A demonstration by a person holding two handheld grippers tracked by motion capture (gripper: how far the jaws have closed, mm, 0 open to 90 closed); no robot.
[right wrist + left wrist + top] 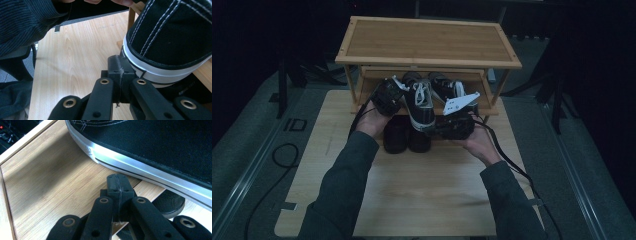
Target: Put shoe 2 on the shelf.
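Black canvas sneaker [421, 102] with a white sole lay at frame centre, half on the lower shelf [367, 75] of the bamboo rack [427, 40], above the worktop [422, 190]. Left tool [388, 96] and right tool [457, 125], each with jaws pressed together and empty, flanked it. Judged step: seating the sneaker; the next move calls for pushing it deeper onto the shelf.

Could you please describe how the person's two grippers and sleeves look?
Both sleeves are dark ribbed knit. The left gripper and right gripper have black jaws with round brass-coloured rivets and blocky black pads. The right one carries a pale three-cornered plate with small holes. A black cable trails from it.
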